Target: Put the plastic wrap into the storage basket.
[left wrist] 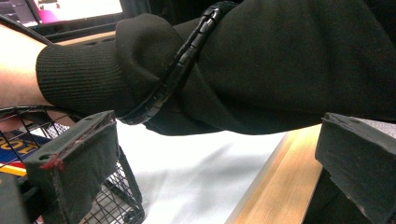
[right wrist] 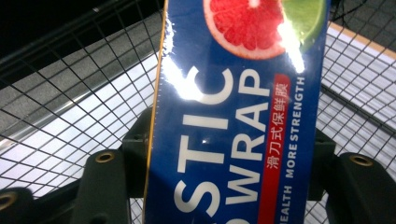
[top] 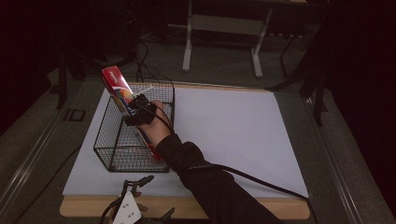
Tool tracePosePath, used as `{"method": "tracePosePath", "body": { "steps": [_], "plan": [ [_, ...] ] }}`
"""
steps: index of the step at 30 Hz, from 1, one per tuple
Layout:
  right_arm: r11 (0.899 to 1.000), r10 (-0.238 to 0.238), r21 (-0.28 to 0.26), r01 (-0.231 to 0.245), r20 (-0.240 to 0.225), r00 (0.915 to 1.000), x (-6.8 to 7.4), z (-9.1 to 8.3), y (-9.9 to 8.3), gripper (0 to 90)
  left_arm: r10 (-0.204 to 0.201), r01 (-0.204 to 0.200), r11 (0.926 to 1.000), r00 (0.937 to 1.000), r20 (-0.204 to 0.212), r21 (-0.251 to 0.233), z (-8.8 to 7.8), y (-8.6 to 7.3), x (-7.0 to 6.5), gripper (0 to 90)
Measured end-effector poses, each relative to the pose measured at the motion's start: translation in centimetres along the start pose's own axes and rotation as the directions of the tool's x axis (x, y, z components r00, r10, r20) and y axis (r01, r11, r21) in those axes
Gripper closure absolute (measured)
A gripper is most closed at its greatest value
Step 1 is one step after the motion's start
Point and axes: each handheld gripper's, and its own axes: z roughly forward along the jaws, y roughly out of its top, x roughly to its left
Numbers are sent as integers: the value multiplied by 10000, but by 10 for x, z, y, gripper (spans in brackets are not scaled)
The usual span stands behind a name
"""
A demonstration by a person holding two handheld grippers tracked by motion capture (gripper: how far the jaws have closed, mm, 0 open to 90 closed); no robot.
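Clamped across a plastic wrap box (right wrist: 233, 121), the right gripper (top: 138, 111) reaches over the wire basket (top: 112, 144); left gripper (left wrist: 205, 158) rests wide apart.

This looks like a lab or recording room set up for handling trials, not a home. A wooden table (top: 187, 211) under a plain white sheet (top: 224, 135) stands on grey carpeted floor (top: 299, 79), ringed by dark, unlit surroundings. Behind it stands a grey metal desk frame (top: 223, 28), with black cables (top: 144, 60) trailing across the floor. A metal rail (top: 28, 154) runs along the floor at the left. In the left gripper view a lit screen (left wrist: 70, 9) glows beyond the person's black sleeve (left wrist: 261, 65).
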Motion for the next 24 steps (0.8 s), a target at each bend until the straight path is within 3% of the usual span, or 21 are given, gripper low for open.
{"method": "tracePosePath", "body": {
  "steps": [9,13,14,24],
  "plan": [
    [9996,-202,198,196,312,9993,2,-1,-2,369,-21,21,10000,10000,22,33,0,0,0,2],
    [9980,-158,610,151,106,9998,-1,5,-7,363,-3,3,10000,10000,30,30,0,0,0,2],
    [9992,-104,398,100,87,9999,-2,5,-9,365,-11,11,10000,10000,36,26,0,0,0,1],
    [9976,-318,607,318,-5,9995,-5,4,-8,332,-38,37,10000,10000,55,51,1,0,0,1]
  ]
}}
